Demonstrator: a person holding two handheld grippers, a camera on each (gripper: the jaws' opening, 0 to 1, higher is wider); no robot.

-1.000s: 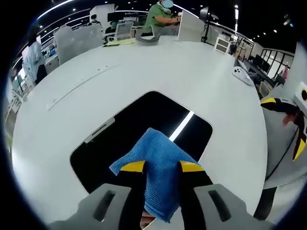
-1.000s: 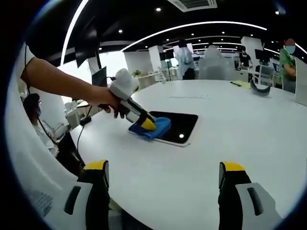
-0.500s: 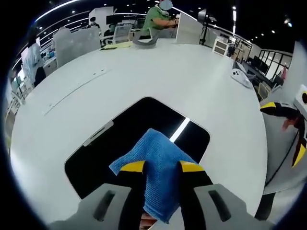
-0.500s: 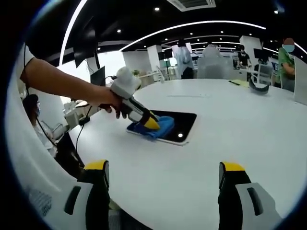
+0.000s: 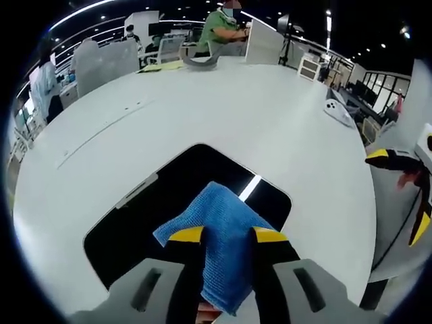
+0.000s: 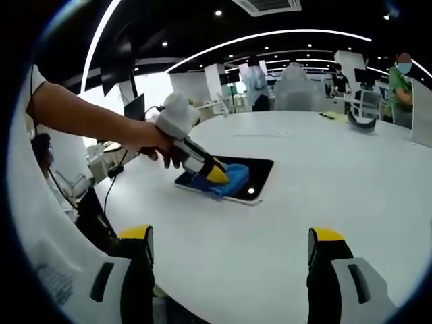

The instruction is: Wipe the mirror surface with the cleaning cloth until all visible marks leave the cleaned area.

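Looks like a big open-plan office: dark ceiling with strip lights (image 6: 202, 50), rows of desks with monitors (image 5: 264, 40), and a huge white counter (image 5: 236, 101).

Bright, even ceiling strip lights; one reflects as a white streak in the black rectangular mirror (image 5: 196, 202). Fisheye bending blurs edges.

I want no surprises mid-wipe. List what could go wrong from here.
The mirror lies loose on the white table, so a hard stroke may slide it. The left claw pinches only part of the blue cloth; its yellow tips could touch the glass. The right claw hangs open, away from the mirror, not steadying it.
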